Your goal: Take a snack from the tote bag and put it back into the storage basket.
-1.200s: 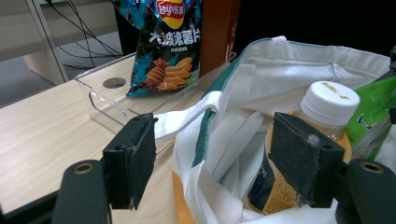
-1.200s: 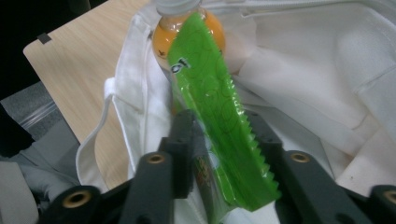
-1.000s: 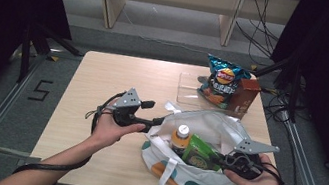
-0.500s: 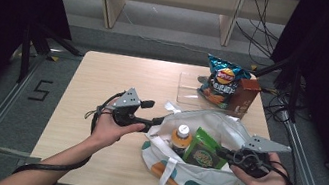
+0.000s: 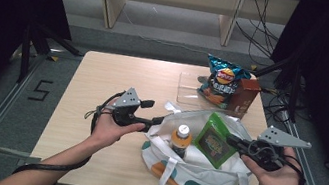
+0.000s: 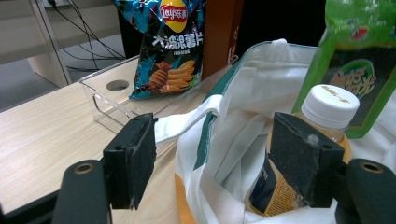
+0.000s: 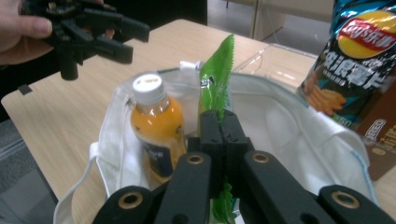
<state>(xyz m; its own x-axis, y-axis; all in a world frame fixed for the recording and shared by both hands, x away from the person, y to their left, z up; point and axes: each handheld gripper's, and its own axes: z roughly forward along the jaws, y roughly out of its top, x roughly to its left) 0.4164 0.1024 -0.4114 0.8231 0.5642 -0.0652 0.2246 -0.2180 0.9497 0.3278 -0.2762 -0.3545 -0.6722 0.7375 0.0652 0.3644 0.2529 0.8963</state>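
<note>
A white tote bag point(image 5: 188, 177) with green and orange patches lies open on the wooden table point(image 5: 104, 77). An orange drink bottle point(image 5: 181, 137) with a white cap stands inside it. My right gripper point(image 5: 231, 141) is shut on the edge of a green snack packet point(image 5: 215, 141) and holds it above the bag's mouth; the right gripper view has the packet point(image 7: 217, 70) pinched upright between the closed jaws. My left gripper point(image 5: 158, 120) is at the bag's left rim. Its jaws stand wide apart, with the bag's rim point(image 6: 243, 93) and the bottle point(image 6: 327, 112) between them.
A blue chips bag point(image 5: 223, 79) leans against a brown box point(image 5: 246, 93) at the table's far right, inside a clear plastic tray point(image 5: 188, 89). Bare tabletop lies to the left and behind the tote. Dark stands and cables surround the table.
My right gripper has risen and lifted the green packet up out of the bag. The left hand and its gripper have stayed where they were.
</note>
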